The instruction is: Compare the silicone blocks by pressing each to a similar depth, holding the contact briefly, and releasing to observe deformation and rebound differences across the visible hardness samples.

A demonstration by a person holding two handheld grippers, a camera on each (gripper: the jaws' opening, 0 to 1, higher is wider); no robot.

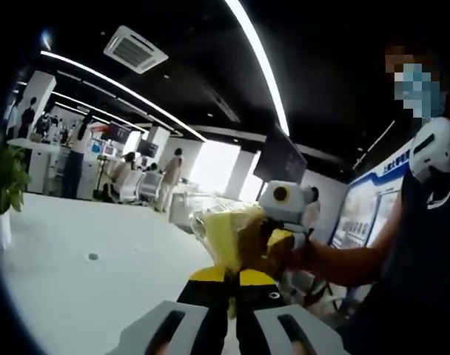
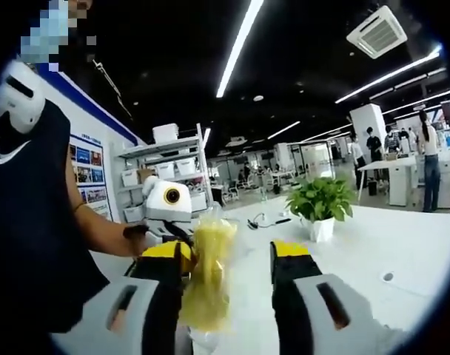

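A translucent yellow silicone block (image 1: 226,235) is held up in the air above the white table (image 1: 77,288). My left gripper (image 1: 229,279) is shut on its lower edge, the black, yellow-tipped jaws nearly together. The right gripper (image 1: 286,214) comes in from the right, one yellow tip touching the block's side. In the right gripper view the same block (image 2: 207,270) hangs between the wide-apart jaws of my right gripper (image 2: 229,260), lying against the left finger (image 2: 166,255) and well clear of the other. The left gripper (image 2: 166,201) shows behind the block.
The person holding the grippers stands close, a dark sleeveless top (image 2: 25,214) and forearm (image 1: 351,259) in view. A potted plant (image 2: 320,201) stands on the white table (image 2: 403,244), with a cable beside it. Shelves with boxes (image 2: 166,174) and distant people stand beyond.
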